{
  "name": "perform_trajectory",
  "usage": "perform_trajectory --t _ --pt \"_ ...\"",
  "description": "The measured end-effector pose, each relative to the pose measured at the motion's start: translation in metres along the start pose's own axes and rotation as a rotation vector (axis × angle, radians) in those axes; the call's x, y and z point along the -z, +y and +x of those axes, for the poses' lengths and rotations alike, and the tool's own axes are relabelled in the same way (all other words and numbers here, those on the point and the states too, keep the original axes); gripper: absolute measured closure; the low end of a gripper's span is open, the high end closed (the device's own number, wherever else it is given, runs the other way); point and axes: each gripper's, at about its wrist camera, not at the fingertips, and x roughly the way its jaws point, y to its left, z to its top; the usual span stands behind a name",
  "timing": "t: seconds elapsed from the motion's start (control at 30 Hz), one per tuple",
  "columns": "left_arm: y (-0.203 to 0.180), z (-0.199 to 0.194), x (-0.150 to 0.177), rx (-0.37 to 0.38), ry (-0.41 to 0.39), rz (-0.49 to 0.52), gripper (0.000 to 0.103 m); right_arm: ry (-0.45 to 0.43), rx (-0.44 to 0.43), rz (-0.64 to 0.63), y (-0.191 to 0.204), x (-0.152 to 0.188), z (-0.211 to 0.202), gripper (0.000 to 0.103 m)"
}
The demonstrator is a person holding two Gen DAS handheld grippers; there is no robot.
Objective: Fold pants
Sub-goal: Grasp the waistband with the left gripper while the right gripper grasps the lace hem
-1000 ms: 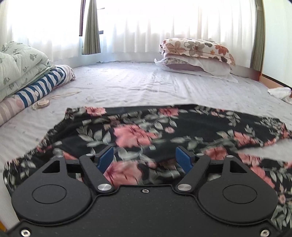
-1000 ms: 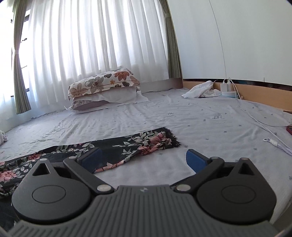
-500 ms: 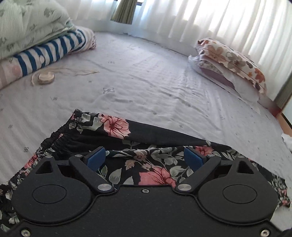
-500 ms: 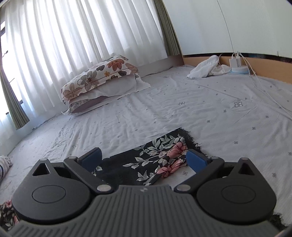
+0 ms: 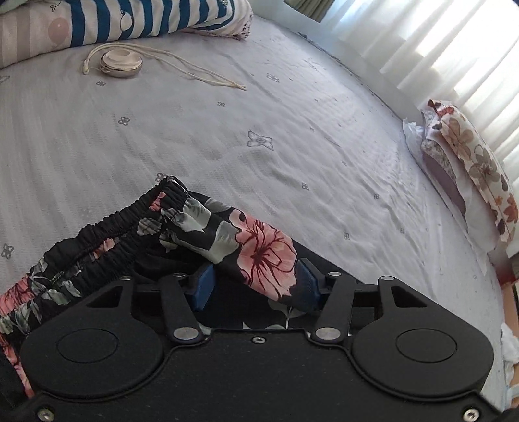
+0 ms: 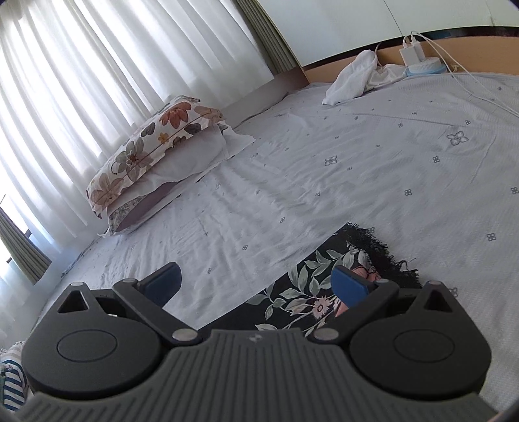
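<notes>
The pants are black with pink flowers and grey leaves and lie on the grey bedsheet. In the left wrist view their elastic waistband (image 5: 107, 227) runs to the left, and a fold of cloth with a pink flower (image 5: 262, 256) lies between the blue pads. My left gripper (image 5: 256, 285) is open around that fold. In the right wrist view the fringed leg hem (image 6: 373, 246) lies at the lower right. My right gripper (image 6: 256, 279) is open, its right pad (image 6: 348, 280) over the hem cloth and its left pad over bare sheet.
Stacked floral pillows (image 6: 152, 146) lie by the curtains, also in the left wrist view (image 5: 470, 165). A striped blanket roll (image 5: 129, 19) and a round corded object (image 5: 121, 63) lie at the far left. White cloth (image 6: 353, 78), a charger and cables lie by the wooden headboard.
Both grippers have dropped lower and closer to the pants. The left one has moved to the waistband corner with its pads narrowed around the fold. The right one has shifted left of the hem.
</notes>
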Motion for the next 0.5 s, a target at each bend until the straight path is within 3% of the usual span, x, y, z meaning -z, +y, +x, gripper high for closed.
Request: perform_trajectory --t 0.1,0.17,0.23,0.33,0.5 --pt "0.007 0.009 -0.007 0.019 -0.012 -0.060 0.052 0.007 0.016 0.009 0.000 -0.002 0.017 0.000" --pt "0.010 0.016 -0.013 0.022 -0.017 -0.081 0.063 0.017 0.023 0.042 -0.005 -0.006 0.028 0.000" --pt "0.010 0.019 -0.016 0.015 -0.013 -0.075 0.082 0.038 0.032 0.076 -0.010 -0.010 0.040 0.000" --pt "0.008 0.020 -0.017 -0.002 -0.024 -0.054 0.094 0.082 0.075 0.096 -0.017 -0.015 0.061 0.000" --pt "0.010 0.012 -0.029 0.006 -0.056 -0.039 0.099 0.133 0.150 0.052 -0.017 -0.011 0.091 0.000"
